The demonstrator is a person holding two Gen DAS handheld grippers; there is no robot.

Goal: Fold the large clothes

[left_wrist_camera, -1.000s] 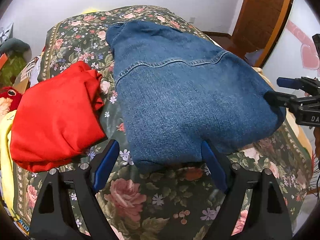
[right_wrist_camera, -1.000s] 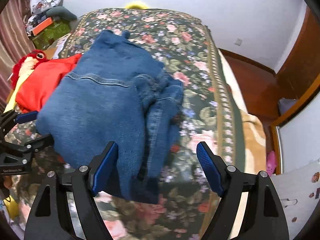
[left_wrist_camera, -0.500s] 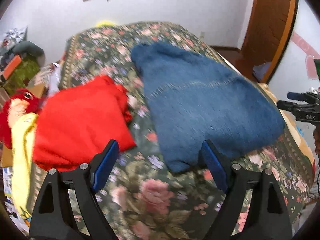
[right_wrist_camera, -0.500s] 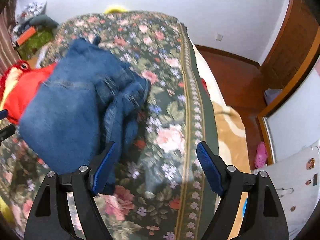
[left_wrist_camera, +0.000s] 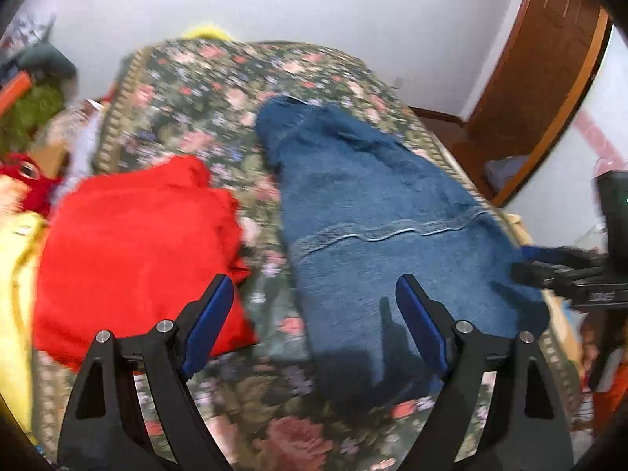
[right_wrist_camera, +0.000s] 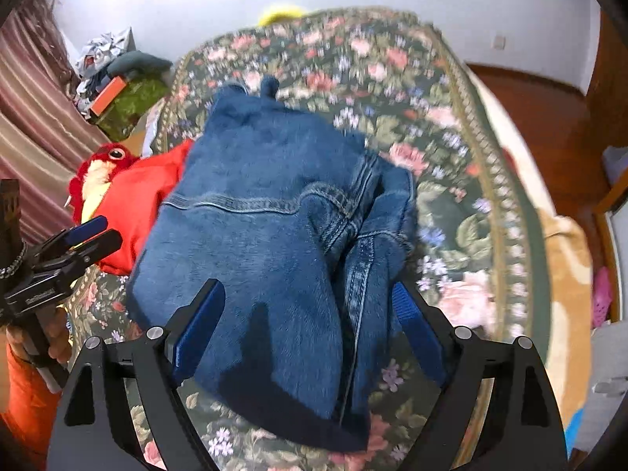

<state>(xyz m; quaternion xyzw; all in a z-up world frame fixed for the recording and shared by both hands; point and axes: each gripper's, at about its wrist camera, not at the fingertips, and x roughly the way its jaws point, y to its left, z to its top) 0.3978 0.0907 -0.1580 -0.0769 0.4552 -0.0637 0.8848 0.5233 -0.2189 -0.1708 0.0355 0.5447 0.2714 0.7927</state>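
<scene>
1. Where floral bedspread (right_wrist_camera: 439, 180) covers the bed, folded blue jeans (right_wrist_camera: 271, 243) lie mid-bed w/ red garment (left_wrist_camera: 133, 243) just beside; white walls, wood door (left_wrist_camera: 545, 62) behind.
2. Bare spread beyond jeans; right edge drops to floor.
3. Left gripper (left_wrist_camera: 314, 325) & right gripper (right_wrist_camera: 306, 322) both spread wide, holding nothing; frames blurry.

Right tongs (right_wrist_camera: 302, 314) moved back over the jeans (right_wrist_camera: 271, 235) (both blurred).

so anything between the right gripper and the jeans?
Nothing visible. The folded jeans lie directly ahead of the open right gripper on the floral bedspread. The red garment sits off to the left, beside the jeans.
</scene>
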